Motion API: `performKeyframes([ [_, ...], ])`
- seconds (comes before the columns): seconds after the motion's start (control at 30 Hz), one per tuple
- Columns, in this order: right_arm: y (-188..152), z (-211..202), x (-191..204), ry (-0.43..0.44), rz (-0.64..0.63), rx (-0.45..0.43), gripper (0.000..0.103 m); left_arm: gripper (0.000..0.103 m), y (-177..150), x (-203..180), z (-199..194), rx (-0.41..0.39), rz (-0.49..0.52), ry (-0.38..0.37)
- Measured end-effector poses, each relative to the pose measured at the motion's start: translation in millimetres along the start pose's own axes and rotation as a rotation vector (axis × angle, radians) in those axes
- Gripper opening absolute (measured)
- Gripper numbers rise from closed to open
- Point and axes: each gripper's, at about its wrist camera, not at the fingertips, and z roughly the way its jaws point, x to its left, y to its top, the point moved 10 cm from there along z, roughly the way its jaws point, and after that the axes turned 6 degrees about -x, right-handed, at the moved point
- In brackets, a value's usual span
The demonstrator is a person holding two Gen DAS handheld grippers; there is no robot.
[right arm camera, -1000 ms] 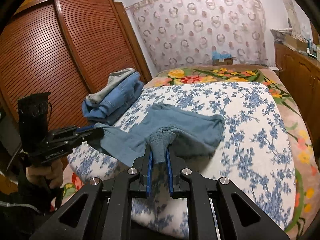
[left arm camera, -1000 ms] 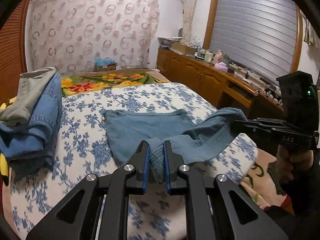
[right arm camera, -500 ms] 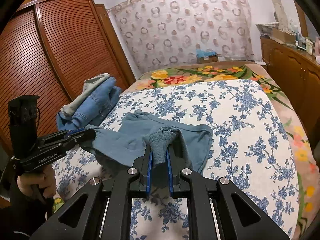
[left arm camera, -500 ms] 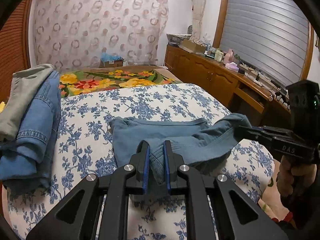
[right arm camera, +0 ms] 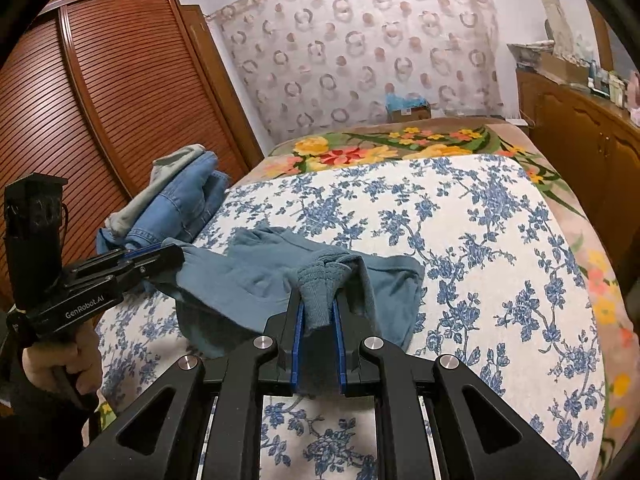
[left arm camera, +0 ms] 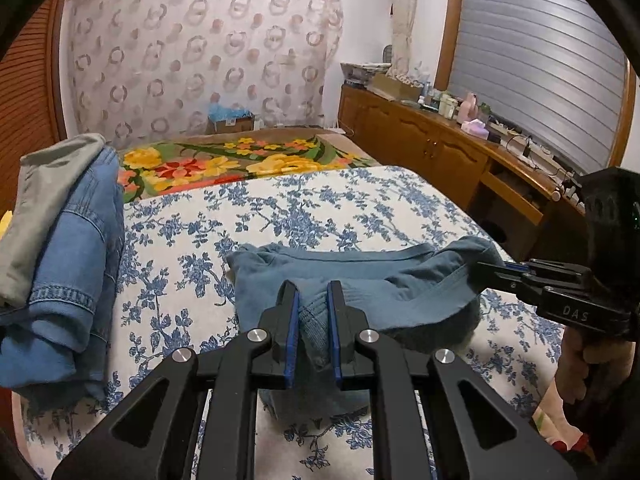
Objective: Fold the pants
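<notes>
Gripping bunched ribbed fabric between its blue pads, the left tool (left arm camera: 313, 322) was clamped narrow on one end of the teal pants (left arm camera: 352, 276), while the right tool (right arm camera: 318, 320) pinched a similar gathered ribbed hem of the same garment. Each tool also showed in the other's view, held by a hand (left arm camera: 592, 364) at the frame's edge, its tip closed on the cloth. Between the two tools the pants lay crumpled and partly doubled over near the front edge of the bed, on a white quilt with blue flowers (right arm camera: 460, 240), the far portion resting flat and the near ends lifted slightly by the tools. Beside the pants, toward the wardrobe side, sat a stack of folded clothes (left arm camera: 68, 248) with blue denim under a grey-green piece. Beyond the quilt ran a bright floral blanket (left arm camera: 240, 160), a patterned curtain (left arm camera: 200, 52) on the wall, a slatted wooden wardrobe (right arm camera: 100, 100) and a cluttered wooden tabletop (left arm camera: 460, 128) under a shuttered window.
</notes>
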Motion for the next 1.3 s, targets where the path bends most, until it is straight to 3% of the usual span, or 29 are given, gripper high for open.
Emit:
performKeyframes([
  [0.17, 1.1, 12.0, -3.8, -0.017, -0.010, 0.016, 0.012, 0.015, 0.1, 1.9, 9.1, 0.011, 0.006, 0.017],
  [0.3, 0.9, 11.7, -0.3, -0.066, -0.073, 0.003, 0.020, 0.018, -2.4, 0.3, 10.5, 0.016, 0.022, 0.034],
  [0.4, 1.3, 5.5, 1.4, -0.084, -0.105, -0.020, 0.031, 0.036, -4.4, 1.2, 6.7, 0.010, 0.021, 0.043],
  [0.43, 2.0, 2.8, 1.4, -0.087, -0.113, -0.030, 0.039, 0.051, -4.9, 2.6, 5.1, 0.007, 0.018, 0.045],
  [0.47, 2.4, -0.2, 0.6, -0.091, -0.116, -0.036, 0.042, 0.055, -5.4, 4.5, 2.2, -0.001, 0.010, 0.046],
  [0.67, -6.9, -21.1, -13.5, -0.105, -0.108, -0.042, 0.043, 0.055, -22.3, 10.0, -12.6, 0.018, -0.009, 0.035],
  [0.87, -35.7, -21.2, -20.5, -0.076, -0.110, 0.060, 0.043, 0.055, -54.4, 15.3, -13.6, 0.086, -0.016, 0.034],
  [1.07, -41.4, -5.6, -24.7, -0.076, -0.082, 0.123, 0.043, 0.055, -71.8, 9.6, -0.1, 0.150, 0.000, 0.010],
  [1.3, -45.1, 12.4, -22.4, -0.060, -0.091, 0.180, 0.043, 0.041, -80.7, 9.6, 16.3, 0.197, 0.004, 0.000],
])
